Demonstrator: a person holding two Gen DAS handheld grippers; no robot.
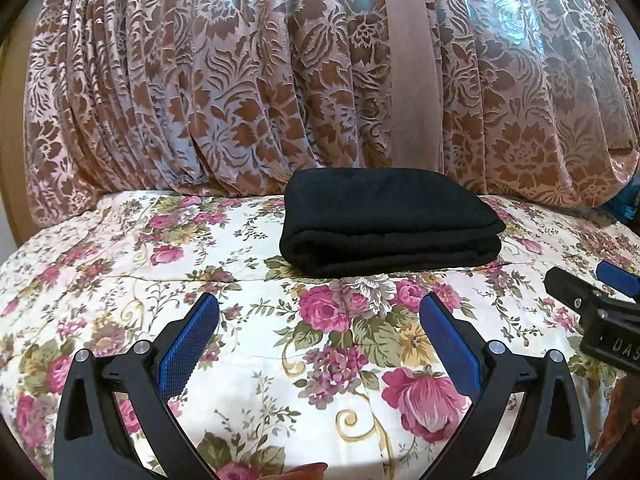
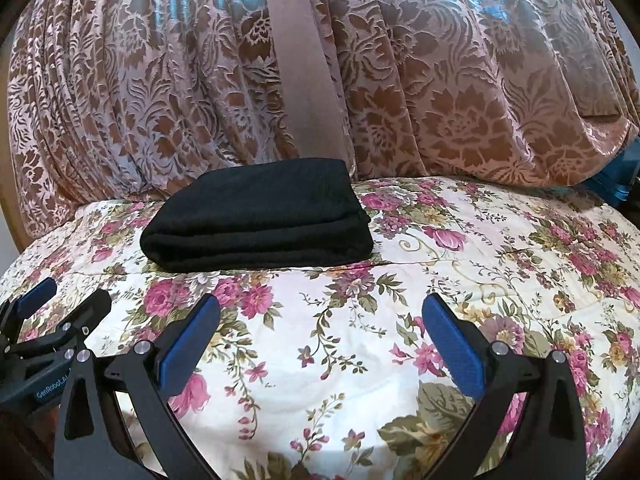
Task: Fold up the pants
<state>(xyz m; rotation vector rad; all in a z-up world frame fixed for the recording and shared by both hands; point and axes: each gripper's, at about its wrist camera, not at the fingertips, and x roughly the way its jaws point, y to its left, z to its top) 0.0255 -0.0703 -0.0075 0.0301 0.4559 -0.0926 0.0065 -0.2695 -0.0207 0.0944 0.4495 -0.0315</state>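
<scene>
The black pants (image 1: 390,222) lie folded into a thick, neat rectangle on the flowered bedspread (image 1: 280,340), close to the curtain. The right wrist view has the same bundle (image 2: 258,216) left of centre. My left gripper (image 1: 320,308) hovers open above the spread, a short way in front of the pants, with nothing between its blue pads (image 1: 188,344). My right gripper (image 2: 322,308) is open too, empty, in front and to the right of the bundle. Each gripper shows at the edge of the other's view: the right one (image 1: 600,304) and the left one (image 2: 48,320).
A brown and pale floral curtain (image 1: 240,100) hangs right behind the bed and touches its far edge. Something blue (image 2: 618,184) sits at the far right beyond the spread. A fingertip (image 1: 308,470) shows at the bottom edge of the left wrist view.
</scene>
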